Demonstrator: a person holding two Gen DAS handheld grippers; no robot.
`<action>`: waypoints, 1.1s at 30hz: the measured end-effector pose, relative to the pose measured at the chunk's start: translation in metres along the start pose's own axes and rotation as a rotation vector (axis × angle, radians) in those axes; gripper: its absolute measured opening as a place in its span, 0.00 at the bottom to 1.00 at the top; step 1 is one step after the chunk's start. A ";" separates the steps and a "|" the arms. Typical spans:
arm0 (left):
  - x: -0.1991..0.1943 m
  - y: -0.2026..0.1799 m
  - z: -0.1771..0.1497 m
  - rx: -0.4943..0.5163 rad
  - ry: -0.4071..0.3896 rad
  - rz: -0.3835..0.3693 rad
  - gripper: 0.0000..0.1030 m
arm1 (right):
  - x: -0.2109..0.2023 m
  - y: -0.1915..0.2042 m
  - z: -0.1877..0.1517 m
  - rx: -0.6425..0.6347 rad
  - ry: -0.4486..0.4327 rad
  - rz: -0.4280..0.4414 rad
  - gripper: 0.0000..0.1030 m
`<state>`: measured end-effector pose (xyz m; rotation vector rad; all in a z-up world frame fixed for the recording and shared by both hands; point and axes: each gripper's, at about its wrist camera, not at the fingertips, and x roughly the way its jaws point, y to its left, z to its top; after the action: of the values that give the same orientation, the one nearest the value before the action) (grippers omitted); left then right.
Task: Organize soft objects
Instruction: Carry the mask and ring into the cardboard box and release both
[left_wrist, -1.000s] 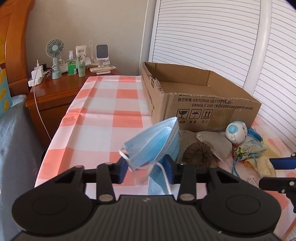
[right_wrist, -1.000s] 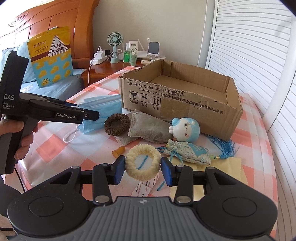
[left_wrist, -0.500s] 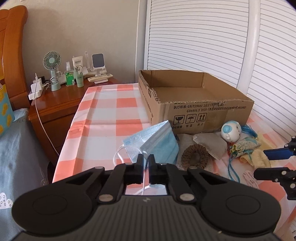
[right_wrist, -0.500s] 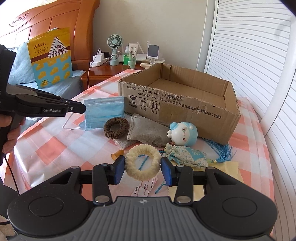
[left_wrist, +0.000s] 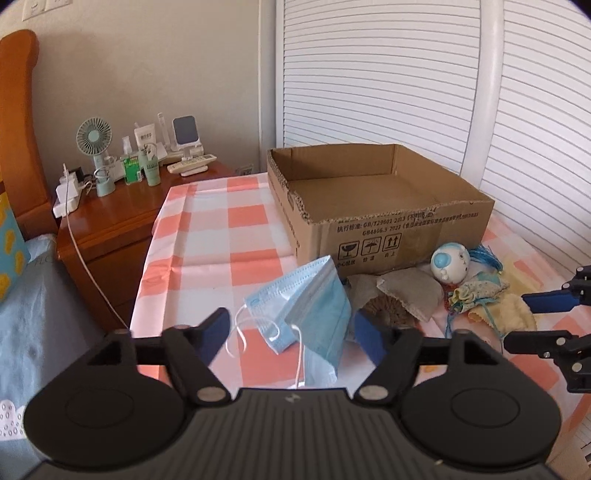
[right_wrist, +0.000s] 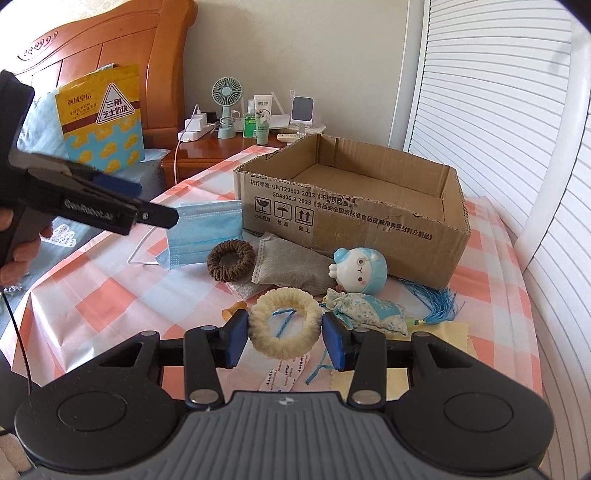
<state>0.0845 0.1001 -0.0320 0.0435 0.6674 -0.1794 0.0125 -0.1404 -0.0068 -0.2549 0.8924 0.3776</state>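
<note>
A blue face mask (left_wrist: 314, 306) lies crumpled on the checked tablecloth, between the open jaws of my left gripper (left_wrist: 291, 332), which does not hold it. It also shows in the right wrist view (right_wrist: 207, 232). My right gripper (right_wrist: 284, 334) is open, its pads on either side of a cream fluffy hair ring (right_wrist: 284, 325); contact is unclear. An open, empty cardboard box (right_wrist: 354, 206) stands behind. In front of it lie a brown scrunchie (right_wrist: 231, 260), a grey sachet (right_wrist: 291, 266), a blue-and-white doll head (right_wrist: 360, 271) and a floral pouch (right_wrist: 369, 308) with a blue tassel.
A wooden nightstand (left_wrist: 110, 221) with a small fan, bottles and a power strip stands at the back left. A bed with a yellow snack bag (right_wrist: 99, 118) lies to the left. Louvred white doors run along the right. Paper labels and a yellow cloth (right_wrist: 454, 332) lie near my right gripper.
My left gripper was shut on the mask's ear loop half a second ago and has now opened, and the mask lies loose. The right gripper has stayed around the cream ring.
</note>
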 end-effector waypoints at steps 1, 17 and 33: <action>-0.001 0.000 0.004 0.013 -0.008 -0.004 0.88 | 0.001 -0.001 0.000 -0.001 0.002 0.000 0.47; 0.089 0.002 0.051 0.475 0.339 -0.259 0.83 | 0.027 -0.020 0.010 0.046 0.039 -0.011 0.47; 0.093 -0.002 0.046 0.512 0.387 -0.329 0.14 | 0.026 -0.013 0.015 0.013 0.040 -0.009 0.47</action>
<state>0.1840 0.0794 -0.0529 0.4708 0.9989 -0.6685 0.0433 -0.1412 -0.0171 -0.2552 0.9326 0.3597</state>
